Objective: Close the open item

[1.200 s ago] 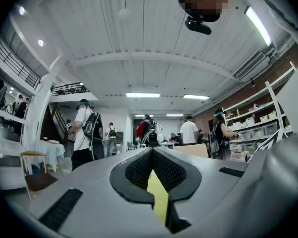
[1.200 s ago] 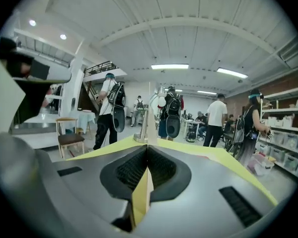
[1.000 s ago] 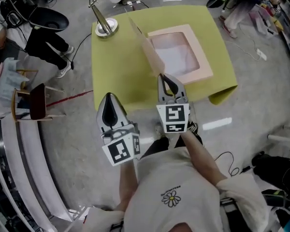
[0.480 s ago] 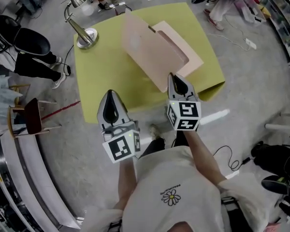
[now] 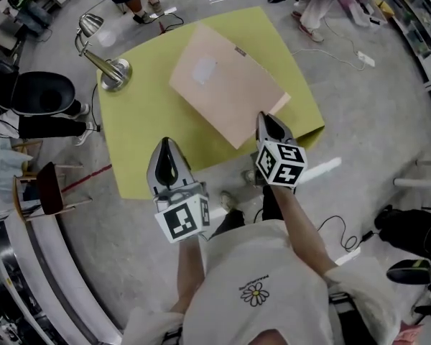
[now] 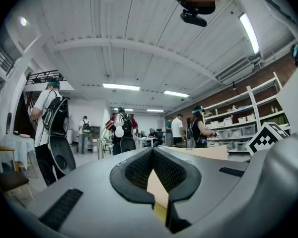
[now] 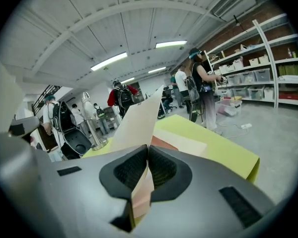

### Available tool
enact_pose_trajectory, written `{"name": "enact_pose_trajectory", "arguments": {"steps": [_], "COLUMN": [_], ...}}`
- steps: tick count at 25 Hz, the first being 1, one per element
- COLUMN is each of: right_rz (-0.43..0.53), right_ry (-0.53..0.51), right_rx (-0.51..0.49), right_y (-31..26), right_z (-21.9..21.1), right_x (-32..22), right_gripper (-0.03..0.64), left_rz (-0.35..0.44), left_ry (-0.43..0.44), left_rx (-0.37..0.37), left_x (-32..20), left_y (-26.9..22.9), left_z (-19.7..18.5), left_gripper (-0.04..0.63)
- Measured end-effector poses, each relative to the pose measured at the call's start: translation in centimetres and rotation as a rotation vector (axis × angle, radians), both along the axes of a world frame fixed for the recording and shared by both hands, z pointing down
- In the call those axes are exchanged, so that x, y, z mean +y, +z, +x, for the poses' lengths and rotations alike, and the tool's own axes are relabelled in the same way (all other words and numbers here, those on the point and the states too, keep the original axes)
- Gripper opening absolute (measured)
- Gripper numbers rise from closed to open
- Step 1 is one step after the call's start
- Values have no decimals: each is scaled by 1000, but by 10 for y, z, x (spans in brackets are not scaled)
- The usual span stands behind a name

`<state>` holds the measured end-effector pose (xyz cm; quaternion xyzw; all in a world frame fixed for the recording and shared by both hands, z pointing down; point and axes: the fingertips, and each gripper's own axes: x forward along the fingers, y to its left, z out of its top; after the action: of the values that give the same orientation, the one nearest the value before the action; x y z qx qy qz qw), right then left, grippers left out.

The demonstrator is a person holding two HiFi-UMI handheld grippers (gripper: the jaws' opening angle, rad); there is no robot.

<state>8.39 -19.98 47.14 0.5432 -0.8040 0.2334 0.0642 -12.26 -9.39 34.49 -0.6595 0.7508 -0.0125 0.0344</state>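
**Head view.** A pale pink cardboard box sits toward the middle of the yellow-green counter (image 5: 140, 128). Its lid (image 5: 226, 88) is swung over the box, so from above it hides the inside. The right hand-held gripper (image 5: 267, 119) is at the lid's near corner, the free edge farthest from the hinge. That is the sensible spot, since a light pull there steers the whole flap. The left hand-held gripper (image 5: 165, 142) hangs over the counter's front edge, well apart from the box. Its tips are pressed together and empty, parked where it cannot foul the lid's swing. A desk lamp (image 5: 100, 57) stands at the far left corner, clear of the box.

**Left gripper view.** The left gripper's jaws meet at their tips with nothing between them. Only a sliver of box and counter shows through the gap behind the pads. It looks idle by choice.

**Right gripper view.** The right gripper's jaws are pinching the lid's (image 7: 139, 118) thin cardboard edge between the pads. From here the flap rises tilted above the box base (image 7: 181, 144), so the box is probably not yet shut. The pinch lets the lid be lowered under control, not dropped.
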Motion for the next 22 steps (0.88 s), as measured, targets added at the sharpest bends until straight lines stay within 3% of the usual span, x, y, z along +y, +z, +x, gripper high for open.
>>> {"name": "enact_pose_trajectory", "arguments": {"steps": [3,9,22], "right_rz": [-67,-248,-352], "right_ry": [39,187,259], "right_rx": [-17,-160,3], "right_y": [18,57,85], "right_z": [15,45,59], "right_x": [-12,-30,-40], "right_gripper": [17,17,25], "left_rz": [-18,-45,-54], "left_ry": [8,7,-13], "left_rx": [-10,-34,-41], "left_x": [-10,-23,-33], "left_y": [6,12,19], "left_z": [10,18,10], "left_gripper": [14,14,14]}}
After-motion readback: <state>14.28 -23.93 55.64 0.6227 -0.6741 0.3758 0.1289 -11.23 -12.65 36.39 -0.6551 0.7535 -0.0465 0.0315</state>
